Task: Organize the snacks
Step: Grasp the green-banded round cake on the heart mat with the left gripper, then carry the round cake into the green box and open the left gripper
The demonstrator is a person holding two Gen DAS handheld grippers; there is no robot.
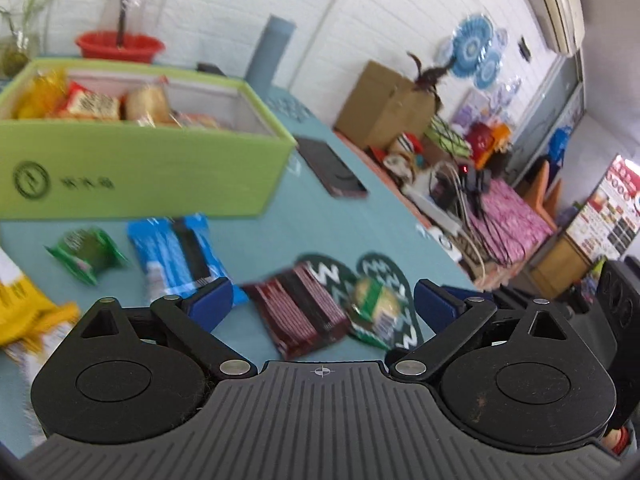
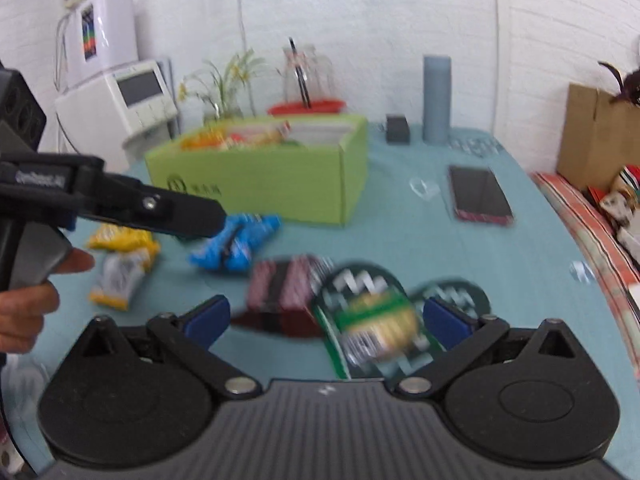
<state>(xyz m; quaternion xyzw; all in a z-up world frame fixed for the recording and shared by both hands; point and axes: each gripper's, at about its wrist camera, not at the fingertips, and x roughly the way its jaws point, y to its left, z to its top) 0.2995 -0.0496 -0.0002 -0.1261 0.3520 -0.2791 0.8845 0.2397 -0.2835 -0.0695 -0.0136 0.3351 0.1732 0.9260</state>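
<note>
While both hand-held grippers are hanging wide open and empty, you are nearing loose snacks. Centre the right hand-held gripper [image 2: 324, 316] on the green biscuit pack [image 2: 378, 330] at one o'clock, before lifting toward the green box [image 2: 280, 176] at twelve. The left hand-held gripper [image 1: 322, 304] is facing the maroon pack [image 1: 300, 316].

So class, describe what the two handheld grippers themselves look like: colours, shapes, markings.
Both the left gripper and right gripper share one design: black linkage arms with silver pivot pins, round black housings, a ribbed grey body with a small crosshair mark, and blue fingertip pads. Seen side-on, the left carries blurred white lettering.
</note>
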